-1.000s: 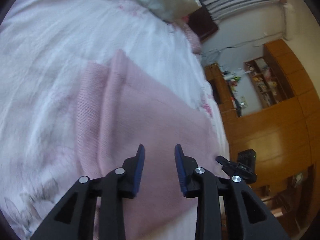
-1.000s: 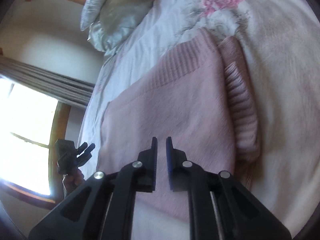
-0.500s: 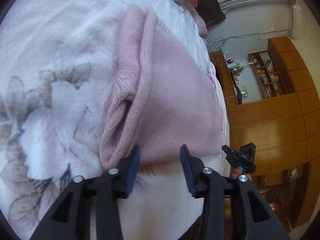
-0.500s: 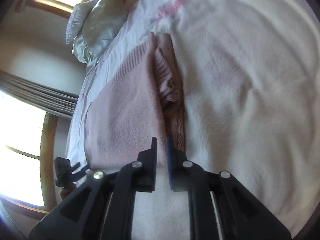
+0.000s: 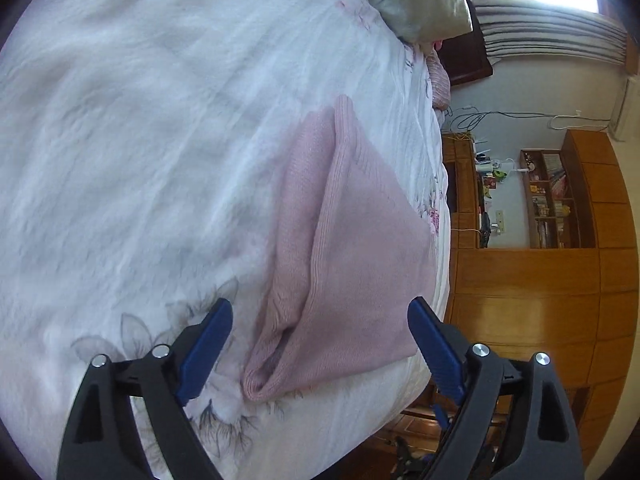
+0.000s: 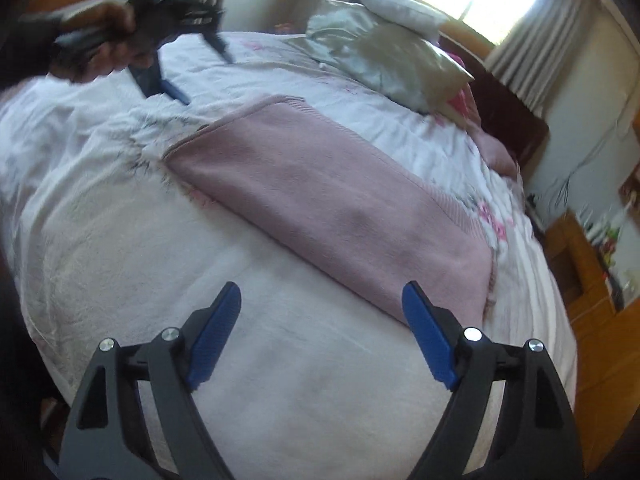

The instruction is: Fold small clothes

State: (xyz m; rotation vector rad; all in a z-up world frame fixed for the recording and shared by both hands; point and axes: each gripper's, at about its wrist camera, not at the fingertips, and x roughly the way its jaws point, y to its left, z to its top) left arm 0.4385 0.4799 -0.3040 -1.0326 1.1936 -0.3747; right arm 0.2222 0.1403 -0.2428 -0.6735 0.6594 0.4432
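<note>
Pink knitted sweater [image 6: 332, 200] lies folded on the bed [image 6: 320, 380], on the white cover with the faint flower print, and no gripper touches it. In the right wrist view it is a long flat band that runs slantwise across the middle of the bed, with one end towards the far left side and the other end close to the right edge of the bed. The right gripper [image 6: 321, 326] hangs above the bare cover just beside the near long side of the sweater; its blue fingers [image 6: 214, 336] are spread wide and hold nothing. In the left wrist view the sweater [image 5: 360, 264] is seen from its short end: a ribbed fold lies along its left side and gapes a little at the near end, where the layers show. The left gripper [image 5: 320, 346] is above this near end, its fingers [image 5: 204, 344] also wide apart, one on each side of the sweater and empty. In the right wrist view the left gripper [image 6: 172, 28] appears again at the far left side of the bed, held by a hand [image 6: 108, 40], but this part is blurred, so it seems only to be lifted off the cover. Pillows [image 6: 384, 52] lie at the head of the bed, and wooden cabinets [image 5: 540, 292] stand beyond its right edge.
</note>
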